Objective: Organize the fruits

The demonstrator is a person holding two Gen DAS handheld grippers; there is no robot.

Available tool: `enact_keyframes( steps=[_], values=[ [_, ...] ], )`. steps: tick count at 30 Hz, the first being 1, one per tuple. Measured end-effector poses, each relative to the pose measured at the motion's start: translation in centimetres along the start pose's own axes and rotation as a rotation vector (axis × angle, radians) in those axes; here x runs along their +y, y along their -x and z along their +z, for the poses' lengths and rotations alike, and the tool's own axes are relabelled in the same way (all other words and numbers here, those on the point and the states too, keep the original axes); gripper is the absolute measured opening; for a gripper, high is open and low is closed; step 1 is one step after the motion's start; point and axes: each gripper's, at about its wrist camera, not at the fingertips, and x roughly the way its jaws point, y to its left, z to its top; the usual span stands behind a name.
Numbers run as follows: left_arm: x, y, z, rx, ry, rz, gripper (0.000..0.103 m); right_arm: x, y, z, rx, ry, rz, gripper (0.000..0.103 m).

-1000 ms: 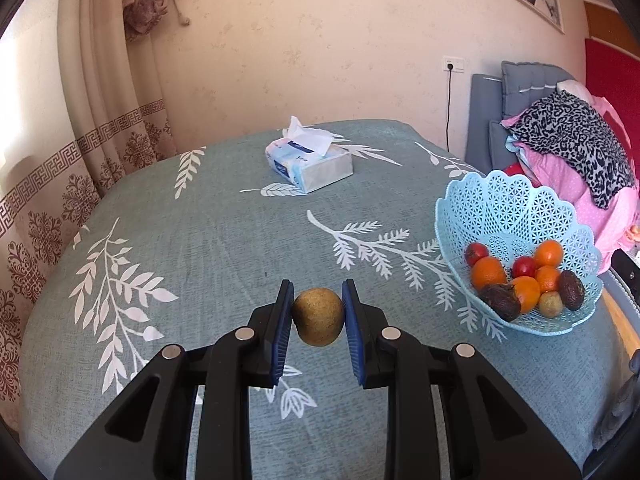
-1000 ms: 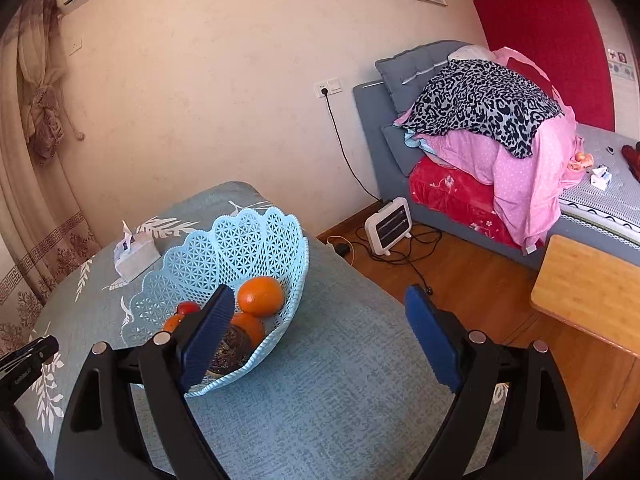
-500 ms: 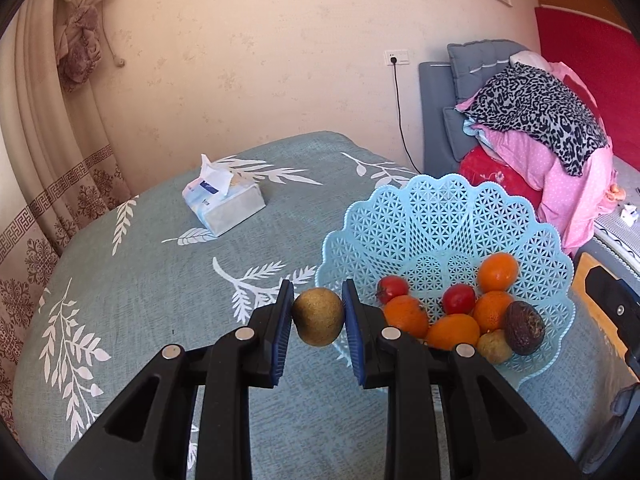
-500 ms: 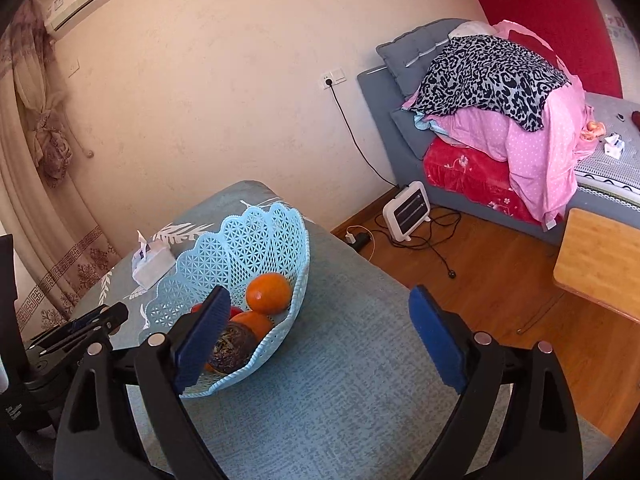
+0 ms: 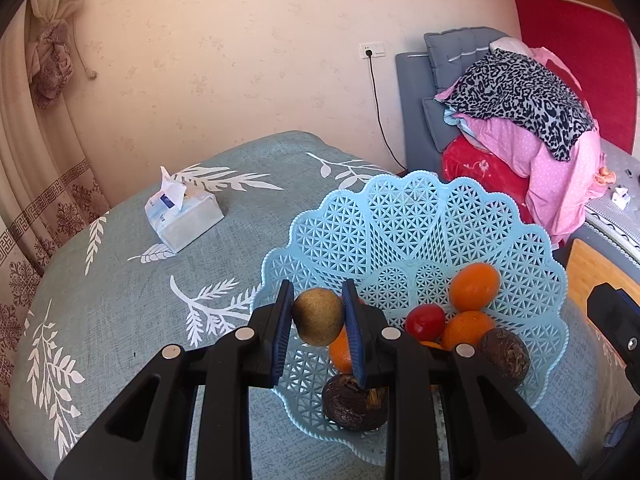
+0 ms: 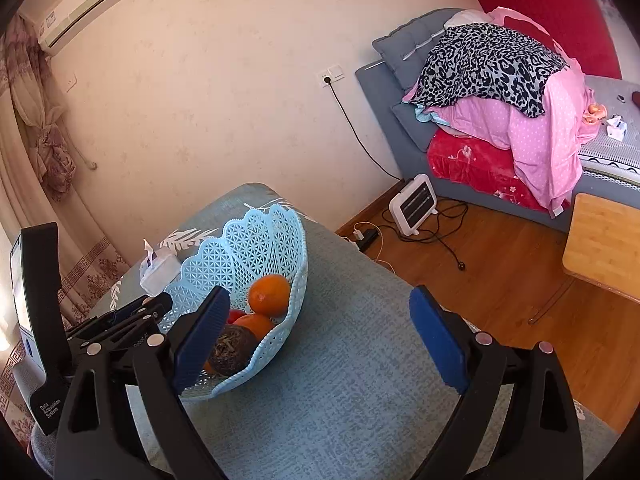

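Left wrist view: our left tool [image 5: 316, 316] is clamped on a brownish-green fruit [image 5: 317, 316], held in the air over the near-left rim of the light blue basket [image 5: 404, 216]. The basket sits on the leaf-print tabletop [image 5: 120, 312] and already holds oranges [image 5: 474, 286], a red fruit [image 5: 425, 321] and two dark wrinkled fruits [image 5: 354, 402]. To do this well we'd carry the fruit further past the rim, lower it near a free patch of basket floor, then open slowly so it doesn't roll out or knock the pile. The tissue pack [image 5: 182, 220] has a blue label, unreadable.

Right wrist view: our right tool [image 6: 320, 336] is spread wide and empty, over the tabletop just beside the basket. The left device [image 6: 44, 320] reads "Data Acquisition System".
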Motion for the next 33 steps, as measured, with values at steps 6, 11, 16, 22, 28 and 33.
enact_keyframes(
  steps=[6,11,16,22,28,33],
  values=[
    [-0.5,-0.7,-0.1,0.014,-0.003,-0.018,0.026,-0.4,0.0,0.1,0.002,-0.011,0.004,0.093],
    [-0.5,-0.6,-0.2,0.012,-0.006,-0.027,0.026,-0.4,-0.1,0.1,0.004,-0.015,0.004,0.093],
    [-0.5,-0.5,-0.3,0.014,-0.003,-0.032,0.026,-0.5,0.0,0.1,0.004,-0.015,0.005,0.093],
    [0.1,0.2,-0.5,-0.023,0.007,-0.003,0.067,-0.5,-0.1,0.1,0.005,-0.015,0.004,0.093],
    [0.6,0.8,-0.7,-0.045,-0.01,0.026,0.08,-0.5,-0.2,0.1,0.012,-0.011,0.006,0.095],
    [1.1,1.4,-0.9,-0.055,-0.028,0.054,0.09,-0.4,-0.8,-0.1,0.043,-0.008,0.018,0.098]
  ],
)
